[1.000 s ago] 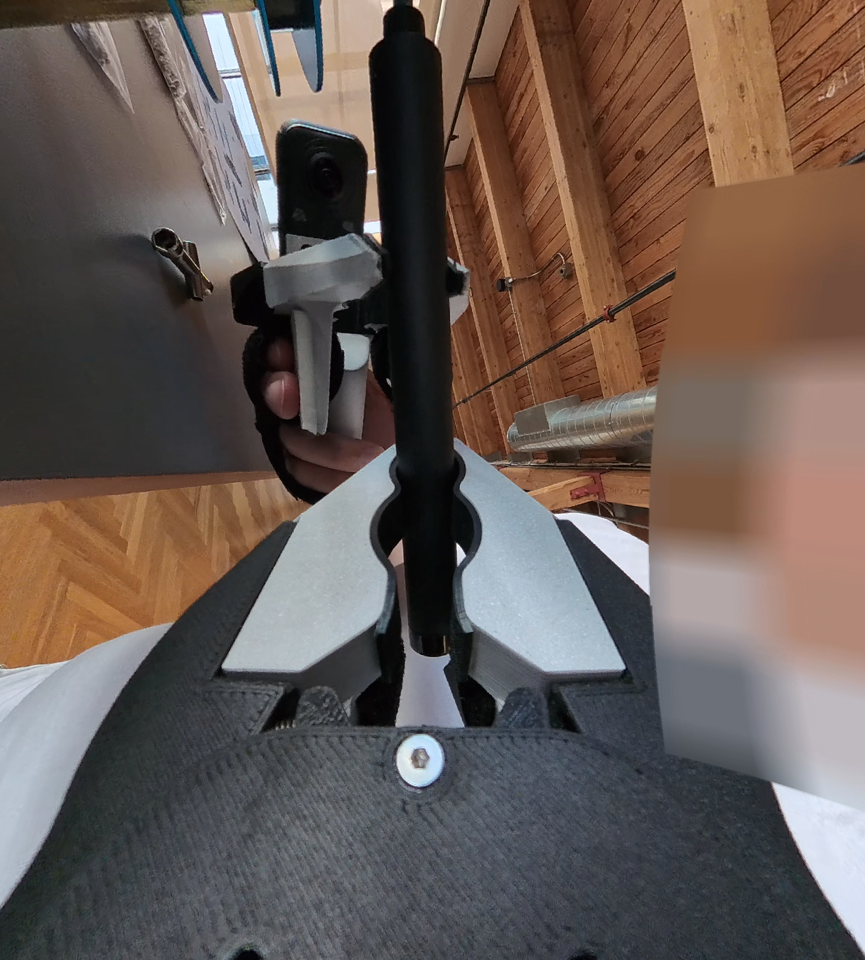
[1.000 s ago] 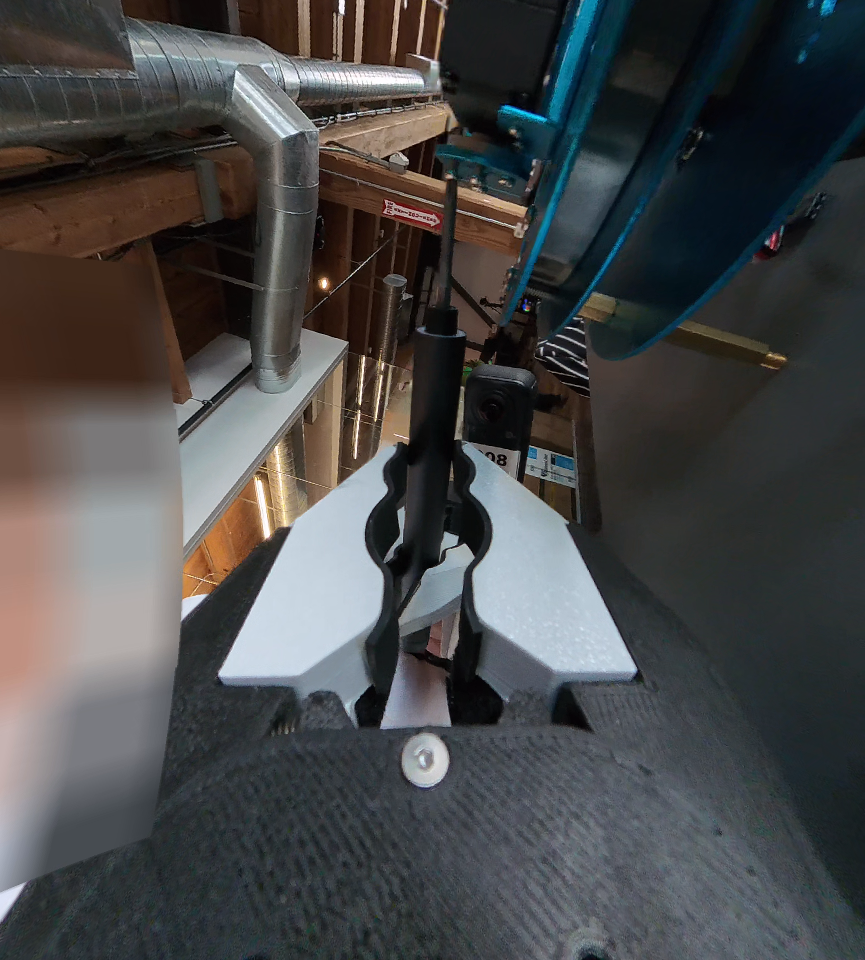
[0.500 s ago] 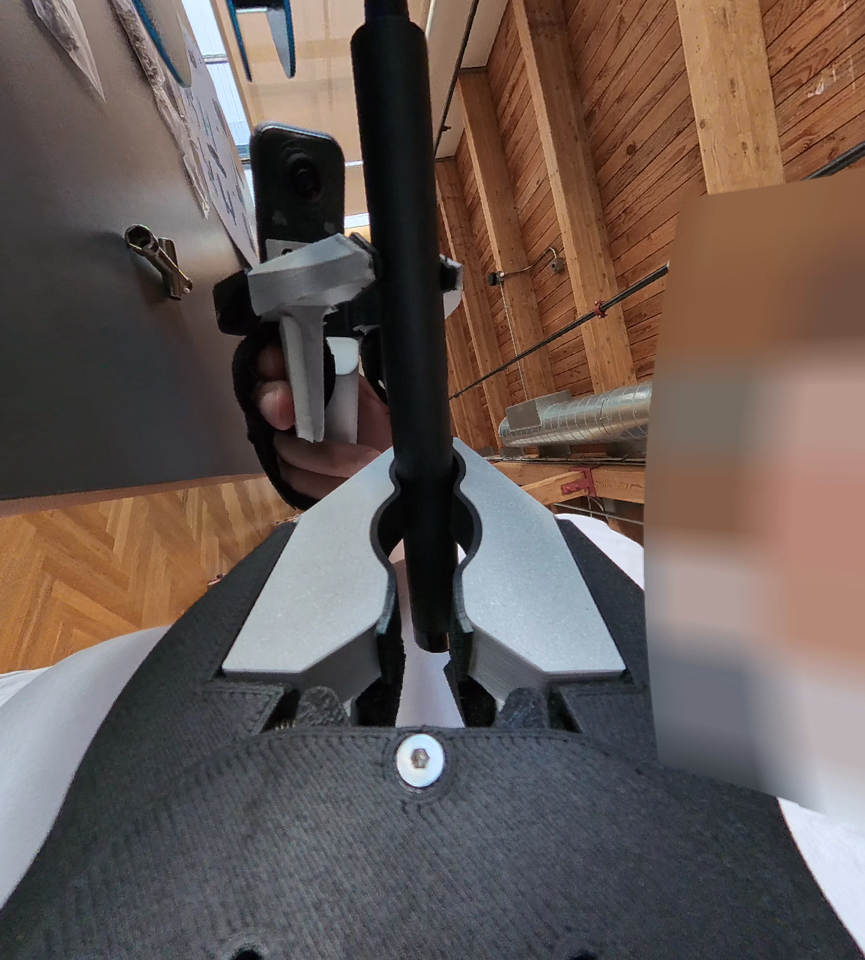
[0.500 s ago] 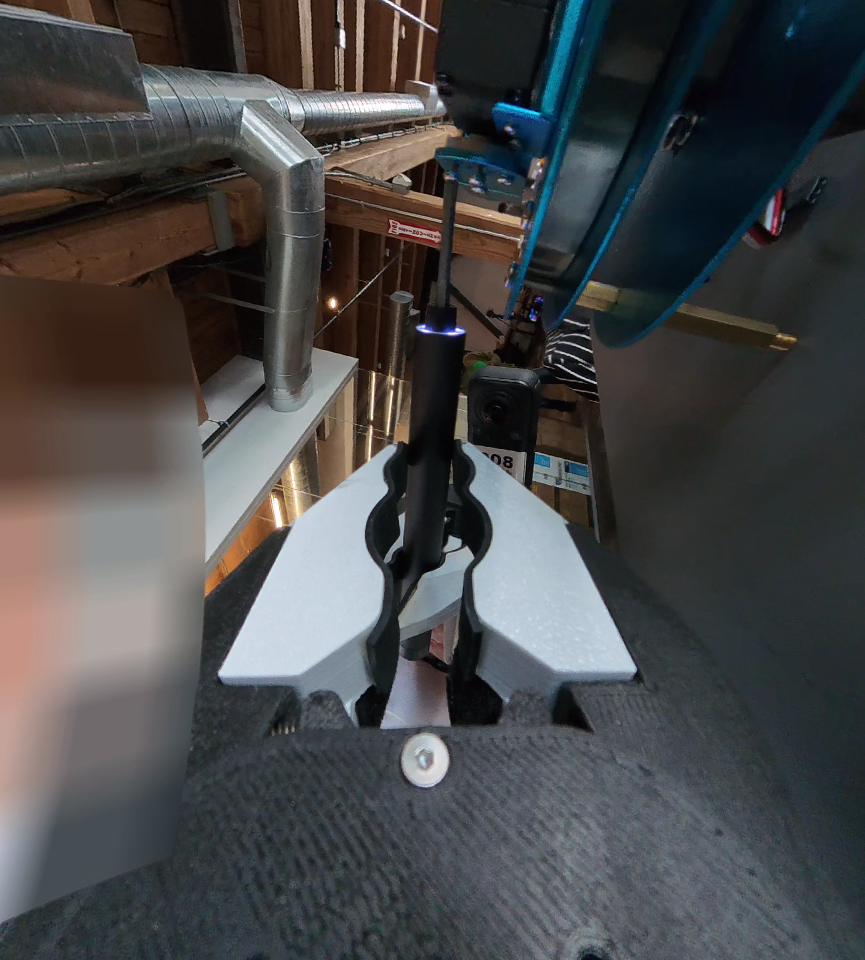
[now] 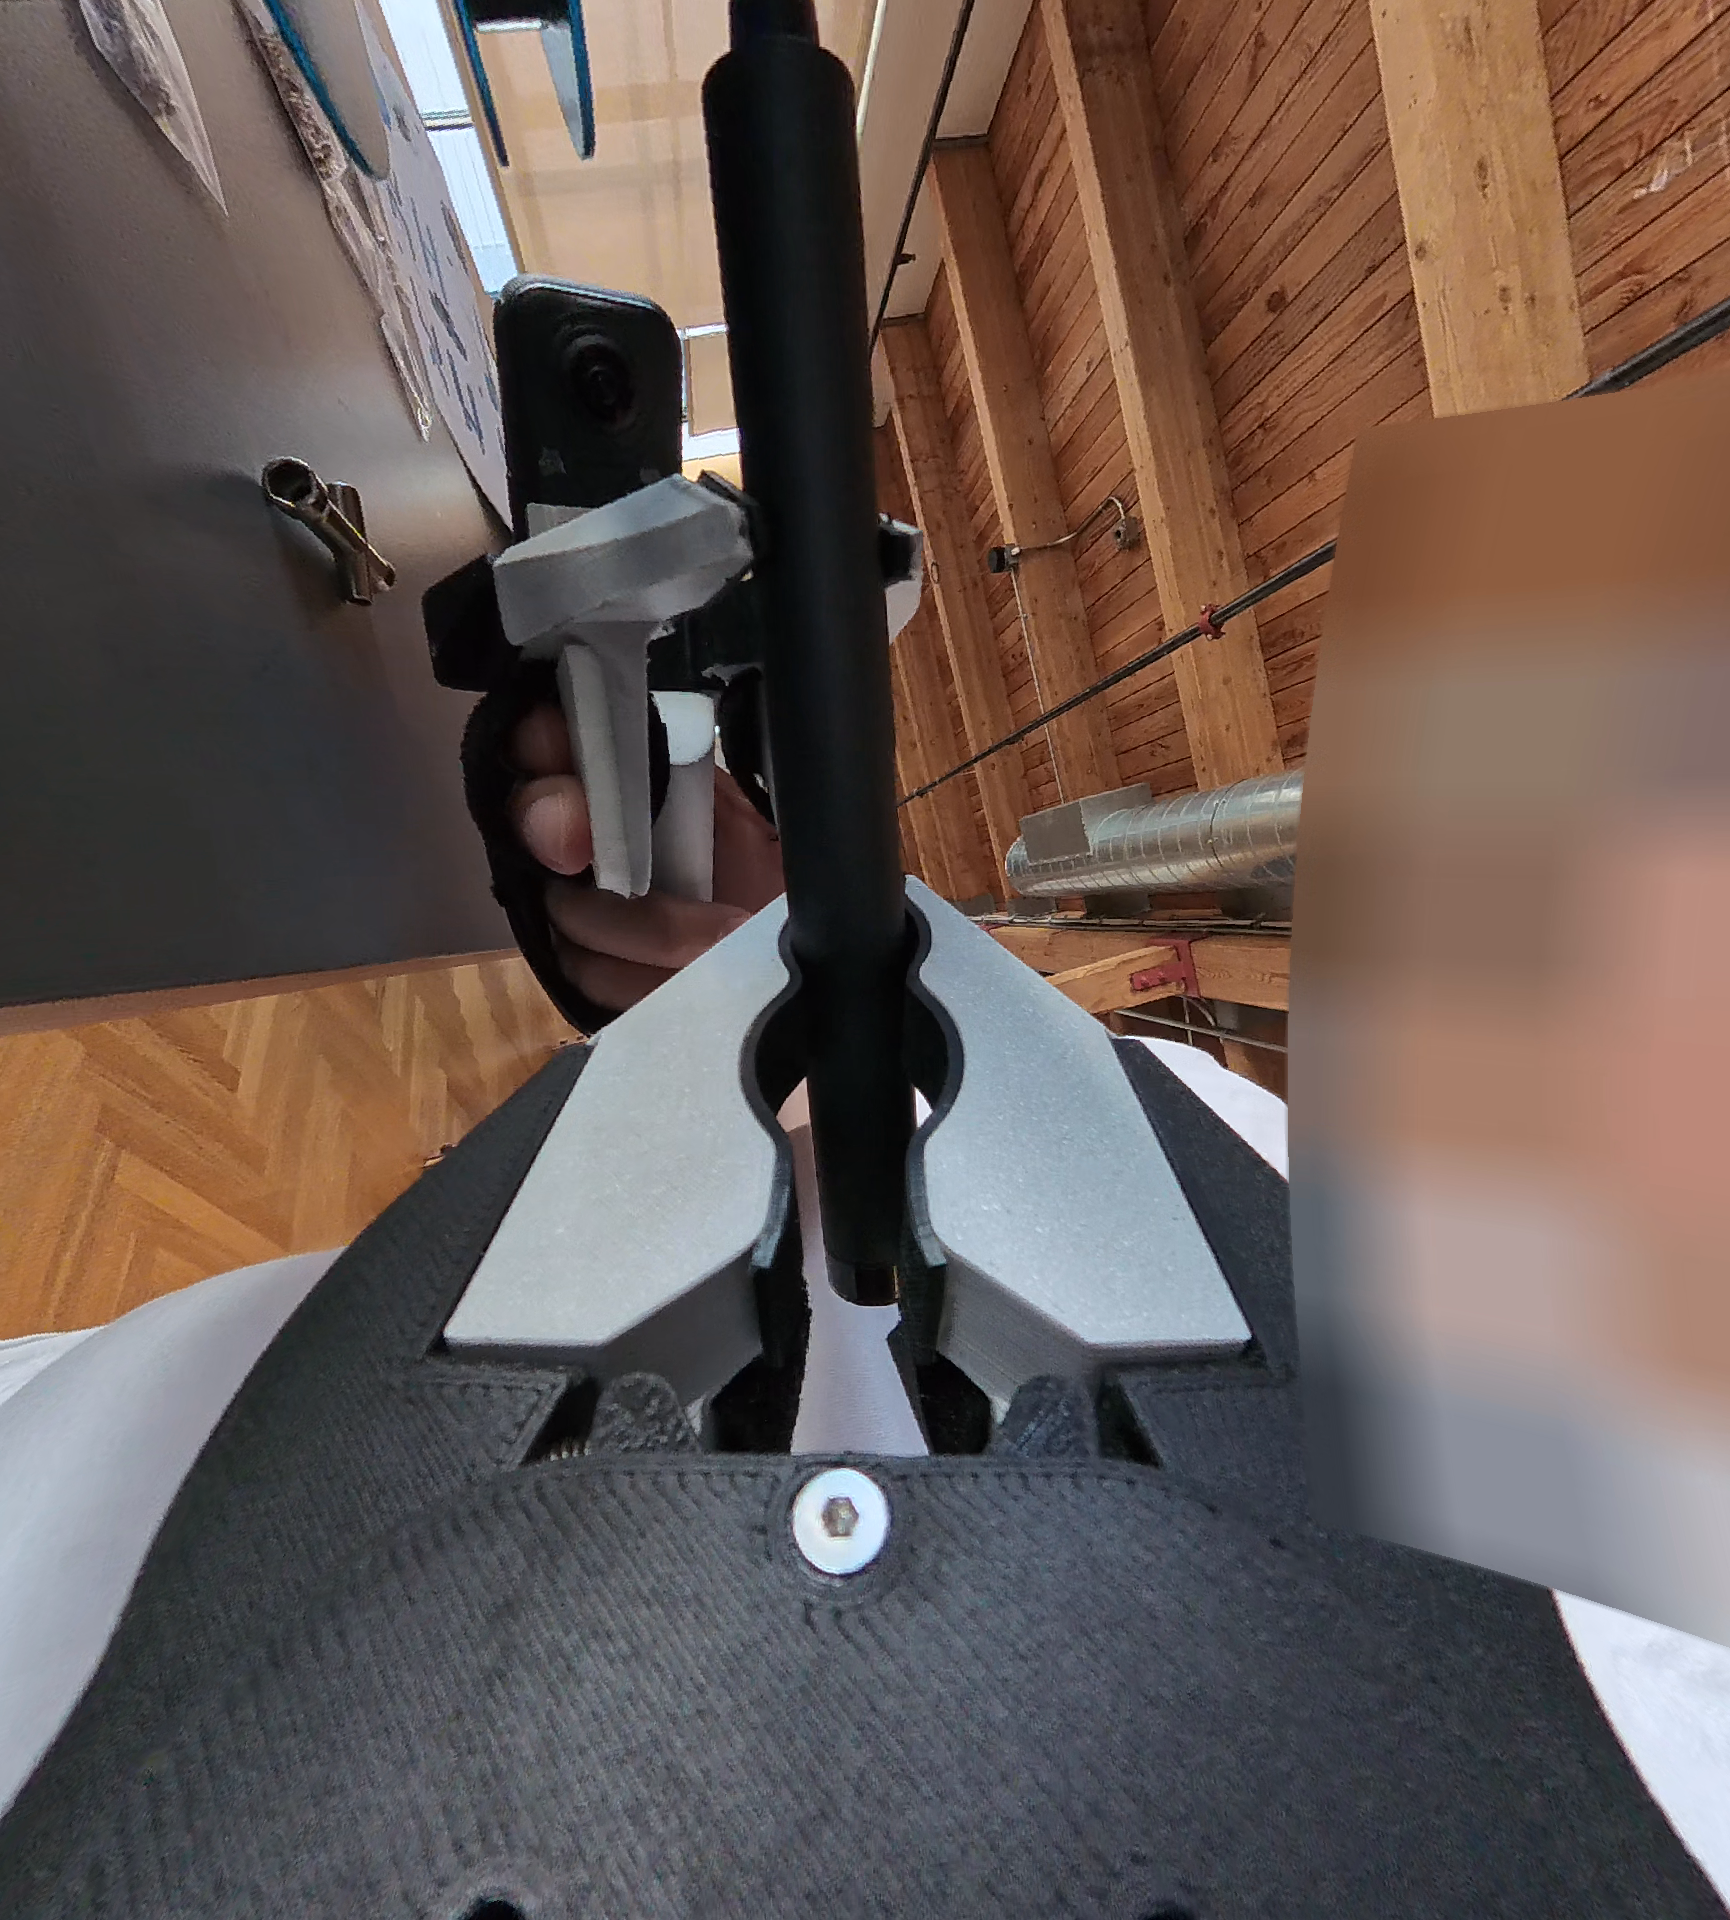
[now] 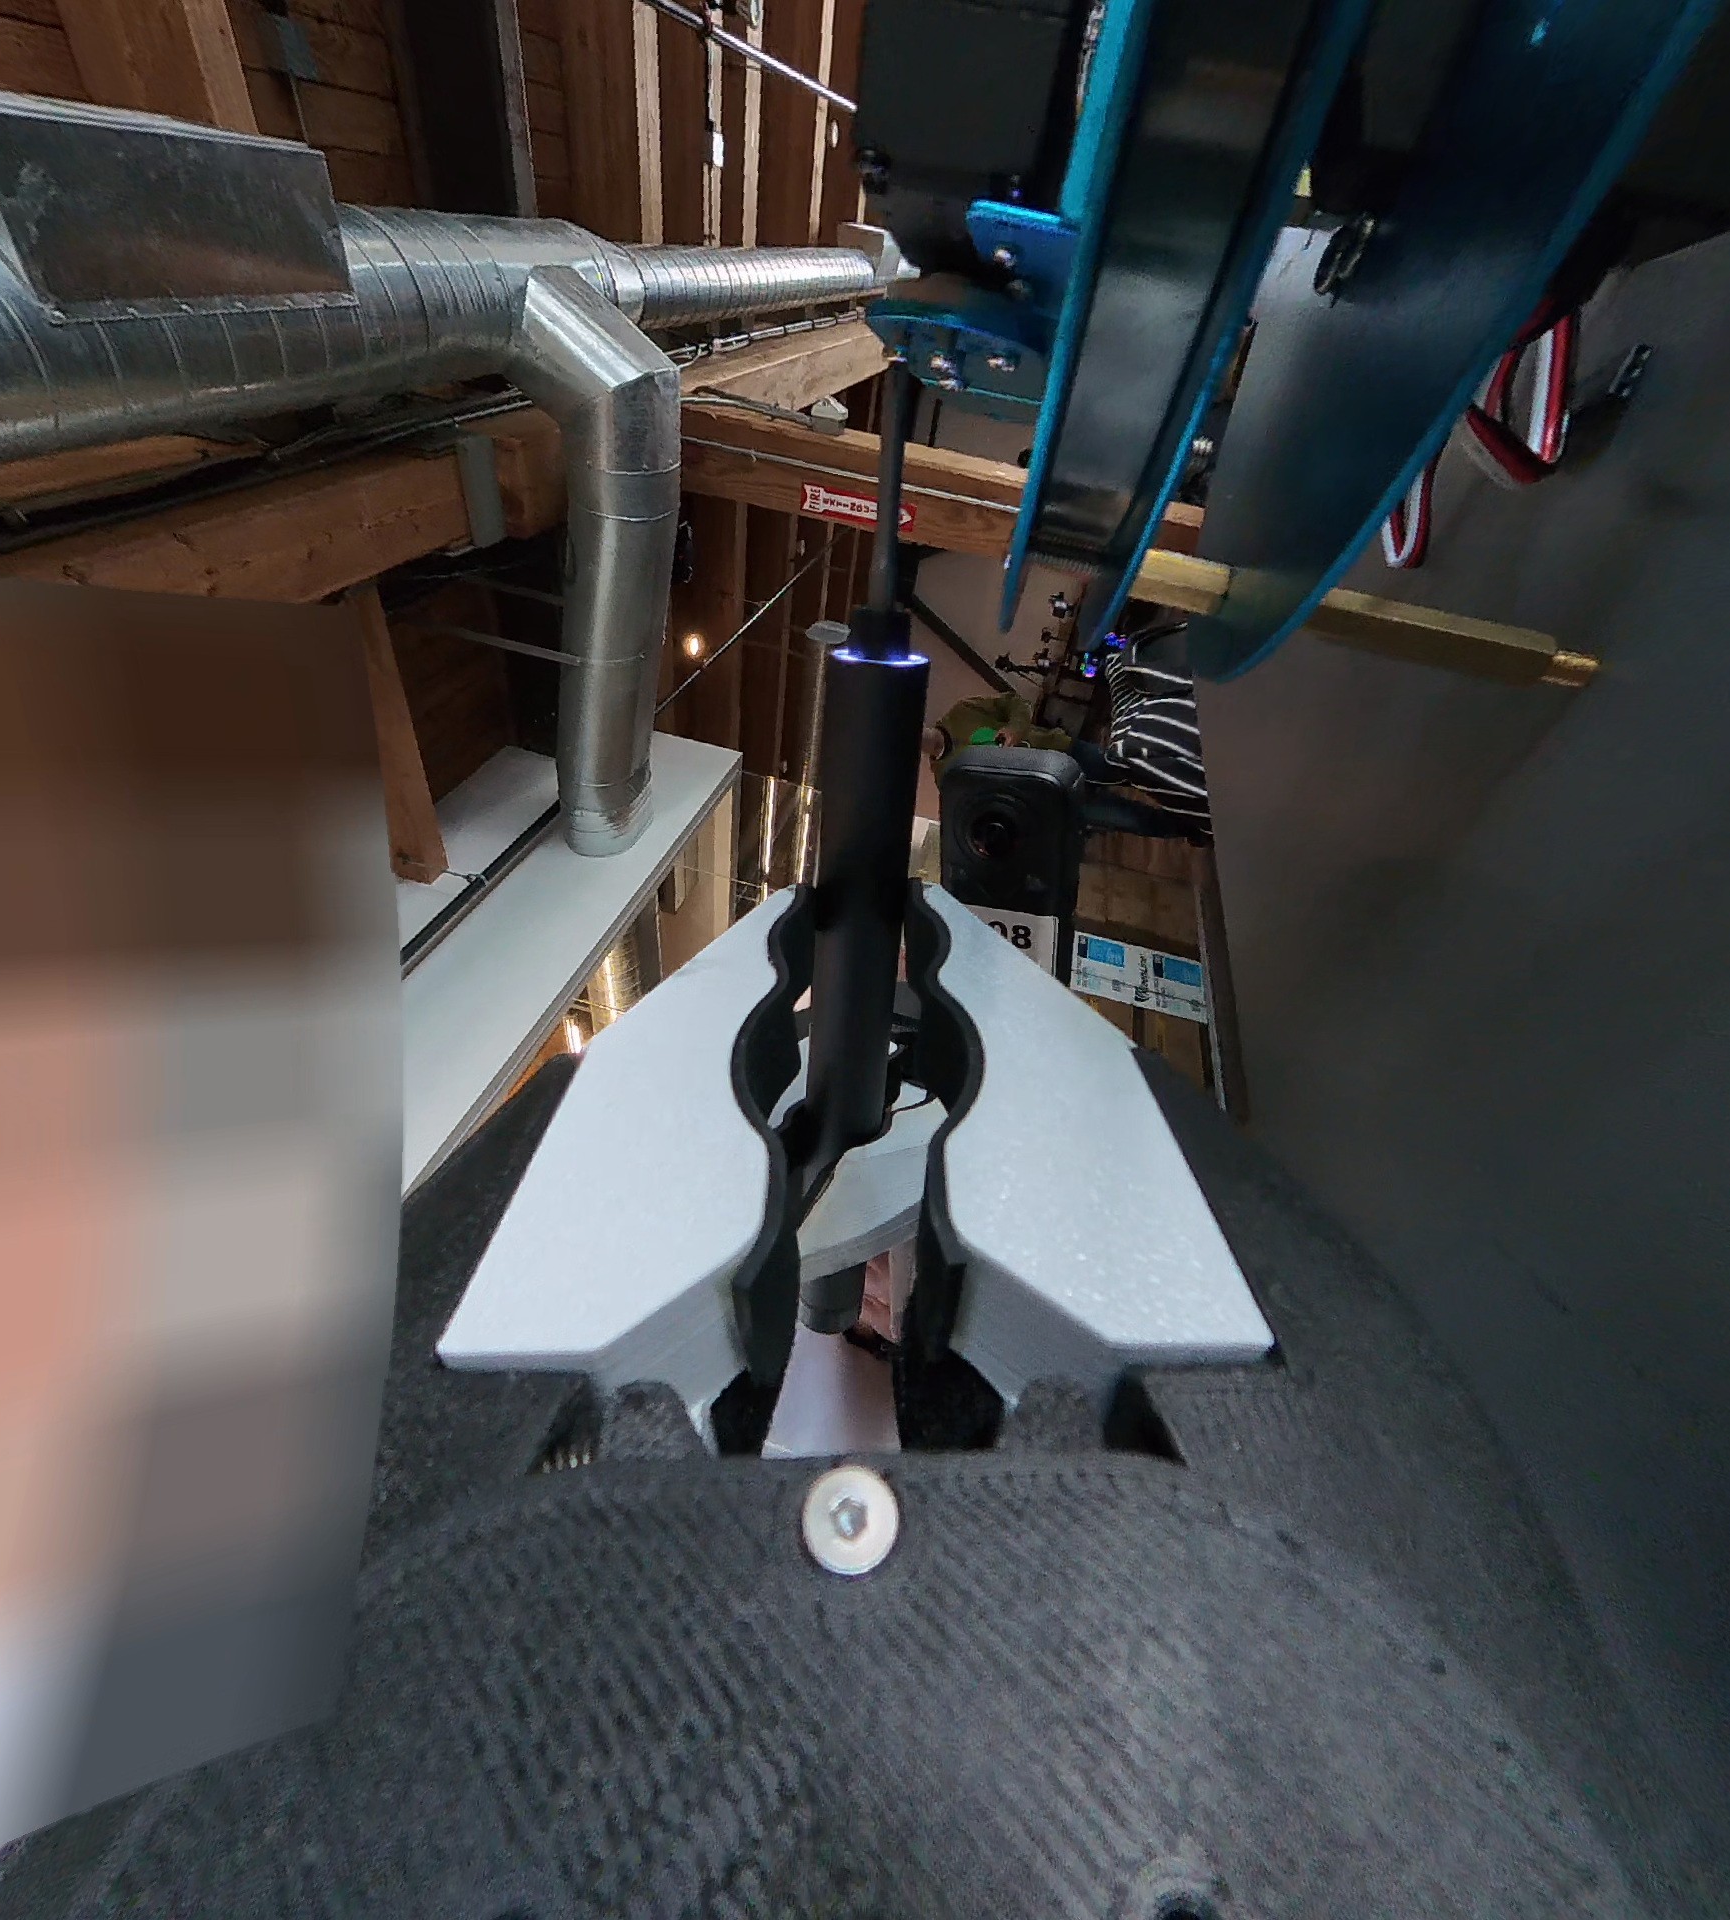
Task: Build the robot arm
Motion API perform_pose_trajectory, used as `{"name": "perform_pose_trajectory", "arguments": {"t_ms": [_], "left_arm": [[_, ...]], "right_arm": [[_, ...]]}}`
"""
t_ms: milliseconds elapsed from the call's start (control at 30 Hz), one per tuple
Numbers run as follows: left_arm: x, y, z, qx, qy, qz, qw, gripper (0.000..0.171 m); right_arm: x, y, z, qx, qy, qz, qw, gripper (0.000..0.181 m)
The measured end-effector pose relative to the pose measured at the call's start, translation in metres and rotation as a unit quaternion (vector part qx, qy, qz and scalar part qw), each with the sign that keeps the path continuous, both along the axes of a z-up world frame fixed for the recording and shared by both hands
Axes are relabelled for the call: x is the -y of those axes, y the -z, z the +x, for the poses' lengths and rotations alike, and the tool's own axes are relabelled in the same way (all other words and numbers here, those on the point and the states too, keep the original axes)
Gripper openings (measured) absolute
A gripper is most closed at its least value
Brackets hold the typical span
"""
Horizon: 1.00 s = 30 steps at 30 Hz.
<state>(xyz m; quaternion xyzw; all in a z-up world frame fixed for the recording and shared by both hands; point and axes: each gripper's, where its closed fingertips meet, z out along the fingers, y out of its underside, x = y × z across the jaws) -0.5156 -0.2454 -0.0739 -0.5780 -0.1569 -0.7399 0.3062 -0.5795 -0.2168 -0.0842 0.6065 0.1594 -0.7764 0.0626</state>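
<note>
A black pen-shaped electric screwdriver lies between the fingers of both grippers. My left gripper is shut on its rear end. My right gripper is shut on it farther forward, and it also shows in the left wrist view with a gloved hand on its handle. In the right wrist view the screwdriver has a lit ring at its front. Its thin bit reaches up to a blue metal bracket with small screws.
The bracket belongs to a blue-and-black plate assembly on a grey table, with a brass standoff and red, white and black wires. A small metal socket piece lies on the table. Wooden walls and silver ducts are behind. One gripper's finger ends stand about 6 centimetres off the other's.
The ring at the screwdriver's front has lit up. Both grippers keep their hold, and the views have shifted only slightly.
</note>
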Motion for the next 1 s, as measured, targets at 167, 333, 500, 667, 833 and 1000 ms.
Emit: {"name": "perform_pose_trajectory", "arguments": {"t_ms": [167,333,500,667,833,1000], "left_arm": [[0.0001,0.0006,0.0001,-0.002,-0.001,0.0,1.0,0.01],[0.0,0.0022,0.0002,-0.003,-0.001,0.0,1.0,0.01],[-0.0008,0.004,0.0029,-0.005,0.007,-0.001,1.0,0.009],[-0.0024,0.0058,0.0036,-0.004,0.009,-0.004,1.0,0.009],[-0.003,0.0053,0.0029,-0.01,0.009,-0.002,1.0,0.009],[-0.0037,0.0056,0.001,-0.003,0.008,-0.002,1.0,0.009]], "right_arm": [[0.0003,0.0002,-0.0002,0.001,-0.002,-0.001,1.0,0.015],[0.0004,0.0008,-0.0009,-0.001,0.004,0.005,1.0,0.016],[-0.0002,0.0018,0.0,0.002,0.011,0.021,1.0,0.016],[-0.0013,0.0027,-0.0005,0.008,0.013,0.027,1.0,0.016],[-0.0019,0.0025,-0.0015,0.009,0.01,0.018,1.0,0.016],[-0.0027,0.0032,-0.0028,0.013,0.014,0.017,1.0,0.015]]}}
